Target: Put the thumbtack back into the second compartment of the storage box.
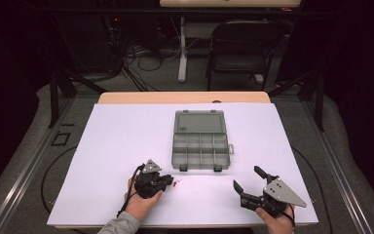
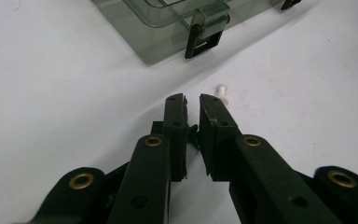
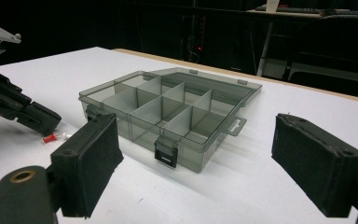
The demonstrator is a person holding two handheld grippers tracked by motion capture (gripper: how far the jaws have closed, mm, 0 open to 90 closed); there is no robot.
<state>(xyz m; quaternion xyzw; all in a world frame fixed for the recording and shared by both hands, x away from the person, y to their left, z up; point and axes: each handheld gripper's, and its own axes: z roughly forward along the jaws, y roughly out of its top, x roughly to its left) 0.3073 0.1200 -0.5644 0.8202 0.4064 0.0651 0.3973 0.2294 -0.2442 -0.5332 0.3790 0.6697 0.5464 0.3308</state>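
Currently the left hand-held gripper [image 1: 168, 182] sits low on the white surface [image 1: 117, 146], jaws nearly shut with a small dark-green item between them; identity unclear. White pin [image 2: 222, 90] lies just past its tips, red pin [image 3: 50, 138] beside it. Right hand-held gripper [image 1: 246, 179] is wide open, empty, facing the open box [image 1: 200, 141]. Step, judged: picking up small parts for sorting. Next move calls for a lift and carry to a compartment. Room is dark; chair [image 1: 243, 46] and cables [image 1: 141, 58] behind.
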